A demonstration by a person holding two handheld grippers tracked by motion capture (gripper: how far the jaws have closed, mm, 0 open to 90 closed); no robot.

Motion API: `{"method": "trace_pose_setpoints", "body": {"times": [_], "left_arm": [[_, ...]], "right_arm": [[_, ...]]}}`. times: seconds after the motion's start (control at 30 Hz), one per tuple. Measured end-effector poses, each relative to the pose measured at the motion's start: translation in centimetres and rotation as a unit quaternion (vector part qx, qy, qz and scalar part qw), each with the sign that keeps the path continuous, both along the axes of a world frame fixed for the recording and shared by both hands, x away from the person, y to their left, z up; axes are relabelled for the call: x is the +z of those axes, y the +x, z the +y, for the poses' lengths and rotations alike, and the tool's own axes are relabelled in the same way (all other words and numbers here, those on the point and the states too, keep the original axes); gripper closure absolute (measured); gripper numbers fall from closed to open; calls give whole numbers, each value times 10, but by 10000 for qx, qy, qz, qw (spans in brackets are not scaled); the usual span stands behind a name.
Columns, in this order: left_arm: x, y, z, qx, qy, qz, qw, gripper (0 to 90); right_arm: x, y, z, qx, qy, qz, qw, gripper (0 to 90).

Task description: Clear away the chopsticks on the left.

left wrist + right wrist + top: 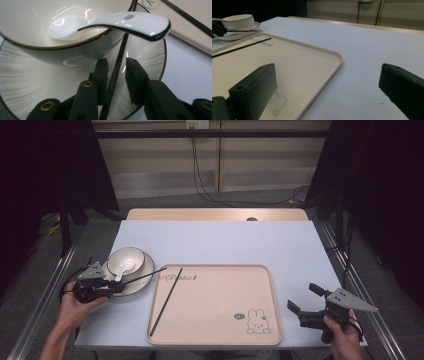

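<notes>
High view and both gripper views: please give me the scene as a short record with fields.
table: pale blue top
tray: beige, rabbit print, near the front edge
plate: left of the tray
bowl: on the plate
spoon: white, in the bowl, handle over the rim
chopstick 1: on the tray
chopstick 2: between the left jaws, across the plate
left gripper: at the plate, jaws not yet closed
right gripper: open, right of the tray

Table [220, 242] bearing tray [215, 340], plate [142, 282].
</notes>
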State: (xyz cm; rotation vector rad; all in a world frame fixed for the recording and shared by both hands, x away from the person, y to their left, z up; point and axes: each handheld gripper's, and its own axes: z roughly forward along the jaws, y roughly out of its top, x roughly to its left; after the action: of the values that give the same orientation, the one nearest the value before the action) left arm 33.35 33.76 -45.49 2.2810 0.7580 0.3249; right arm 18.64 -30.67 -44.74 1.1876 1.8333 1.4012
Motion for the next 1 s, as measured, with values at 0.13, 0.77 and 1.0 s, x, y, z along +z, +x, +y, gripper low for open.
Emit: {"method": "trace_pose_setpoints", "body": {"times": [0.13, 0.77, 1.0], "left_arm": [[-2, 1, -4, -93, -30, -89, 9999, 761], [1, -6, -11, -237, -321, 211, 9990, 856], [8, -12, -10, -174, -477, 269, 9983, 857]], "right_arm": [[0, 0, 0, -8, 8, 5, 10000, 13], [0, 0, 0, 16, 4, -2, 10000, 12], [1, 0, 0, 24, 3, -12, 10000, 13]]}}
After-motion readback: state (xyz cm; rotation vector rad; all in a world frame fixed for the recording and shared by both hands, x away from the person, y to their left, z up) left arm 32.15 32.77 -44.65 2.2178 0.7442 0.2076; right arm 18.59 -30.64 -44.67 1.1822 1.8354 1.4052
